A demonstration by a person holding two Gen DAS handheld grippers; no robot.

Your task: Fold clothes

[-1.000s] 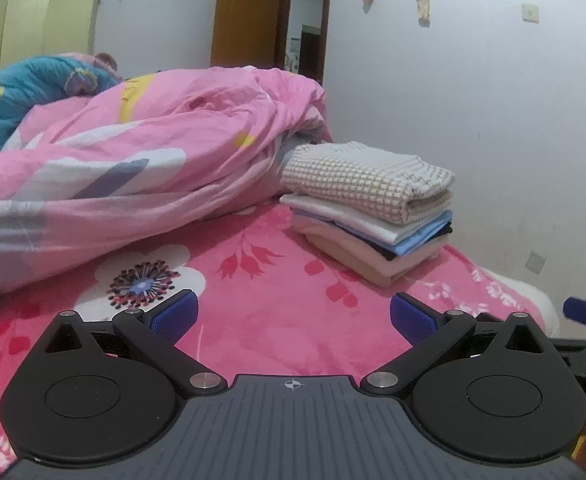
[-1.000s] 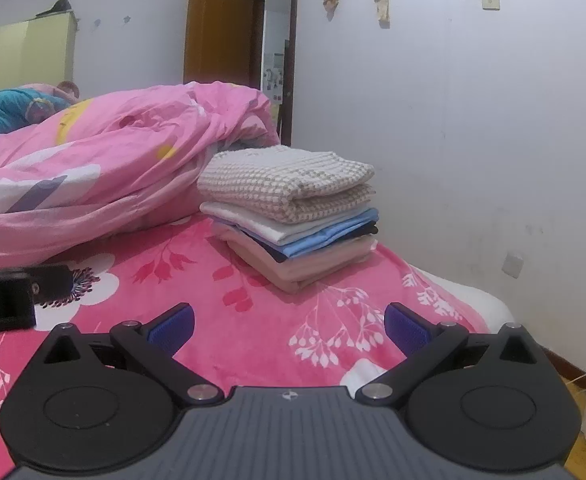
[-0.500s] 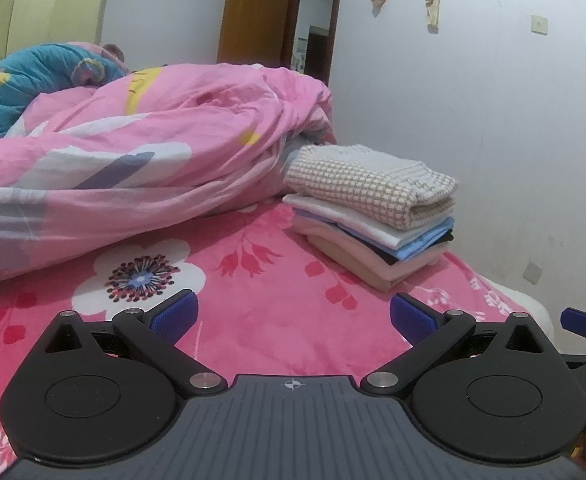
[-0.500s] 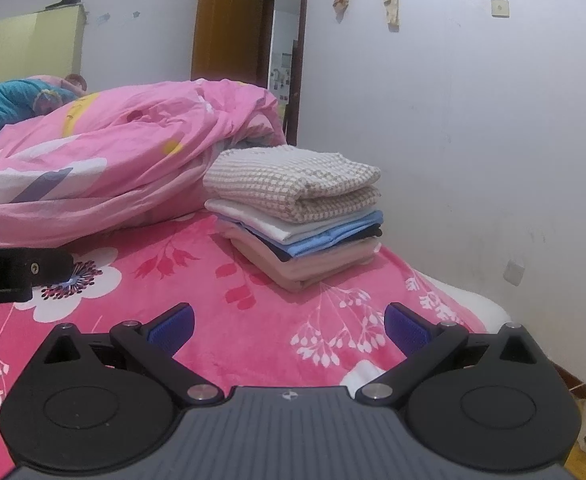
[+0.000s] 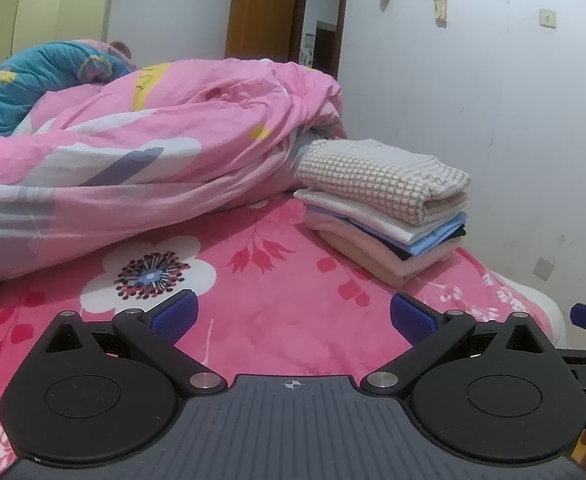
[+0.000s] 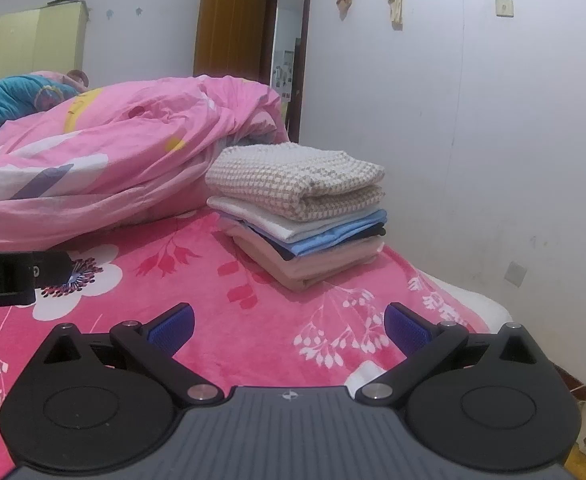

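A stack of folded clothes [image 5: 385, 216] [image 6: 301, 212] rests on the pink floral bed [image 5: 285, 304] beside the bunched pink duvet [image 5: 153, 160]: a beige-and-white checked piece on top, then white, light blue, dark and pale pink layers. Its long axis runs from the duvet toward the wall, folded edges facing the cameras. The left hand-held gripper [image 5: 293, 316] and right hand-held gripper [image 6: 289, 324] hover with jaws spread wide, holding nothing; the left unit's body [image 6: 9, 280] reads "ot.AI".

clothes stack [image 5: 385, 204] on bed [image 5: 277, 312]; quilt [image 5: 153, 152] left; wall [image 5: 513, 120] right
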